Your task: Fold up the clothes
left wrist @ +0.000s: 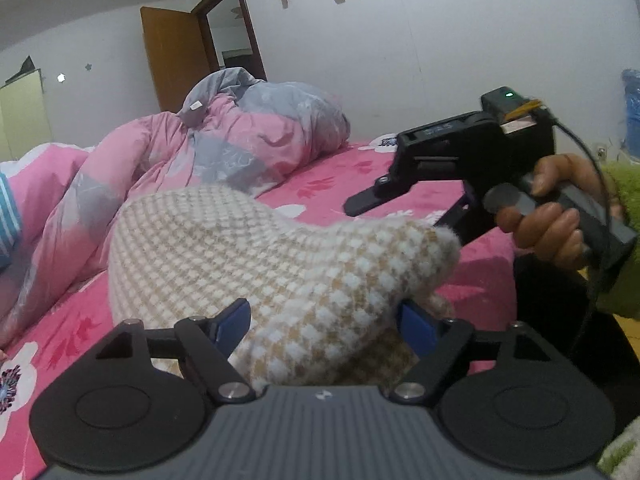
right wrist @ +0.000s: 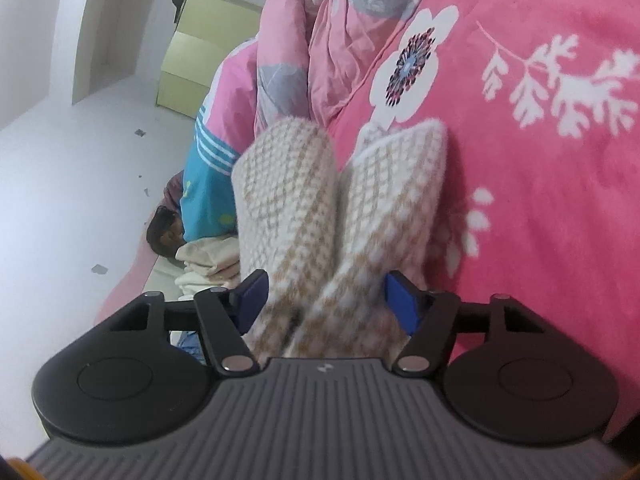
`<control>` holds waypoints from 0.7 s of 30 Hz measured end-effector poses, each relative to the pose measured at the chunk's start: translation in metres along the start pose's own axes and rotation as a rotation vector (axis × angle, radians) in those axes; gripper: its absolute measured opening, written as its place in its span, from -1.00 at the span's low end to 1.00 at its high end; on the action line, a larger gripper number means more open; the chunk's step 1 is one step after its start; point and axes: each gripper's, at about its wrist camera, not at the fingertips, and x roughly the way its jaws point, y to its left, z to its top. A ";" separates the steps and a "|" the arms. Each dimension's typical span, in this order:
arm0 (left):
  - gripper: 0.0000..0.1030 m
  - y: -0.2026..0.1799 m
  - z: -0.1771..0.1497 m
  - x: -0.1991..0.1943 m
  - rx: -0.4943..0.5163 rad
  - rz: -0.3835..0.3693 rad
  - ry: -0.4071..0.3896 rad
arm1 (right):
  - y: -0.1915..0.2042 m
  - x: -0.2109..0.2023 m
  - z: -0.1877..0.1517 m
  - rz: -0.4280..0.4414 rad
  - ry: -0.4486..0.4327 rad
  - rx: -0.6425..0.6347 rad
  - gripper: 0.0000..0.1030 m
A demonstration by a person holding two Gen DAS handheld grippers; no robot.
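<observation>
A cream-and-tan knit garment (left wrist: 256,252) hangs in a bunched arc above the pink floral bedsheet (left wrist: 332,188). One end of it fills the gap between the blue pads of my left gripper (left wrist: 324,312), which presses on it from both sides. The far end runs to my right gripper, whose handle a hand (left wrist: 548,220) in a green sleeve holds. In the right wrist view my right gripper (right wrist: 324,284) is rolled on its side and shut on two doubled folds of the knit garment (right wrist: 340,208), with the pads against the fabric.
A crumpled pink and grey quilt (left wrist: 224,140) is heaped at the back of the bed. A blue striped garment (right wrist: 204,176) and folded beige cloths (right wrist: 204,260) lie near the bed's edge. A brown door (left wrist: 176,56) and a yellow-green cabinet (right wrist: 200,48) stand by the walls.
</observation>
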 end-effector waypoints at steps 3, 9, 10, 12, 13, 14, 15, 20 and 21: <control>0.59 -0.002 0.004 0.002 0.012 -0.026 -0.007 | -0.005 0.011 0.014 -0.001 -0.002 0.005 0.23; 0.42 0.008 0.003 0.001 -0.073 -0.148 -0.023 | -0.015 0.039 0.040 0.010 -0.014 0.022 -0.17; 0.42 0.013 0.004 0.001 -0.100 -0.163 -0.019 | -0.017 0.044 0.044 0.015 -0.016 0.023 -0.30; 0.42 0.026 0.006 -0.001 -0.176 -0.202 -0.016 | -0.020 0.054 0.051 0.023 -0.015 0.020 -0.68; 0.43 0.035 0.008 -0.005 -0.229 -0.225 -0.025 | -0.021 0.058 0.054 0.026 -0.011 0.016 -0.71; 0.45 0.046 0.011 -0.010 -0.292 -0.253 -0.045 | -0.021 0.061 0.055 0.027 -0.008 0.012 -0.71; 0.55 0.058 0.013 -0.015 -0.355 -0.280 -0.065 | -0.021 0.063 0.056 0.027 -0.005 0.009 -0.71; 0.68 0.090 0.040 -0.012 -0.465 -0.273 -0.103 | -0.025 0.048 0.051 0.017 -0.046 0.010 -0.58; 0.69 0.089 0.048 -0.006 -0.435 -0.244 -0.094 | -0.026 0.043 0.049 0.016 -0.059 0.008 -0.52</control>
